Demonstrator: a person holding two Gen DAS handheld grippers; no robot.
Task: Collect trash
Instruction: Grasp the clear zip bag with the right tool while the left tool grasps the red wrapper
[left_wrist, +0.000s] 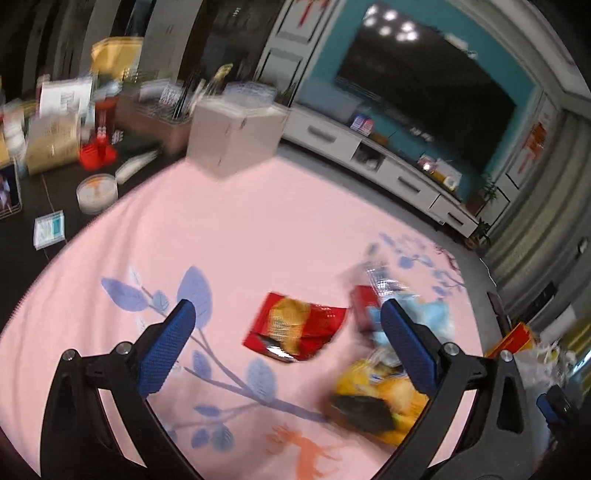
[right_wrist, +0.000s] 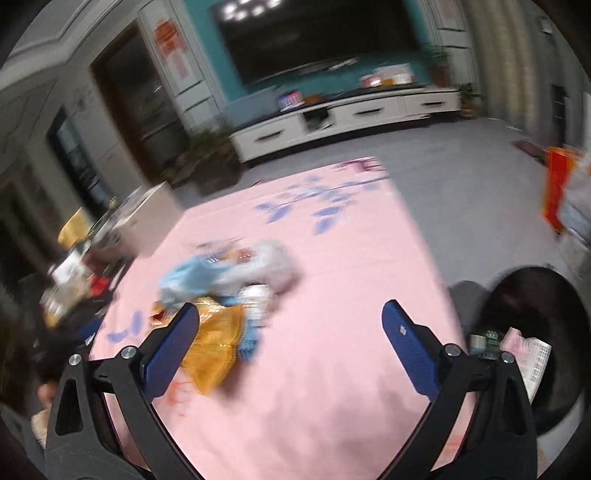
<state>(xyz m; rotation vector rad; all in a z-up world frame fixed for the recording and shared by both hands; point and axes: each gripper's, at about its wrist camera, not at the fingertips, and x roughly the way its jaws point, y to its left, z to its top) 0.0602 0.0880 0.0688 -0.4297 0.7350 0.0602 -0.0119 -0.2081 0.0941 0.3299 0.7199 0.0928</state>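
A pink tablecloth (left_wrist: 258, 229) carries trash. A red snack wrapper (left_wrist: 295, 330) lies flat, in front of my open, empty left gripper (left_wrist: 286, 314). A yellow bag (left_wrist: 384, 402) and a light blue and clear crumpled pile (left_wrist: 424, 314) lie by its right finger. In the right wrist view, my right gripper (right_wrist: 290, 314) is open and empty over the cloth (right_wrist: 332, 369). The yellow bag (right_wrist: 218, 347) sits by its left finger, and the blue-white pile (right_wrist: 229, 273) lies beyond. A dark bin (right_wrist: 535, 332) holding paper trash stands at the right, below the table edge.
A cardboard box (left_wrist: 236, 136) stands at the cloth's far edge. Cluttered boxes, a red stand (left_wrist: 98, 147) and a round tub (left_wrist: 96, 192) sit on the dark surface at left. A white TV cabinet (right_wrist: 343, 118) lines the far wall. Both views are blurred.
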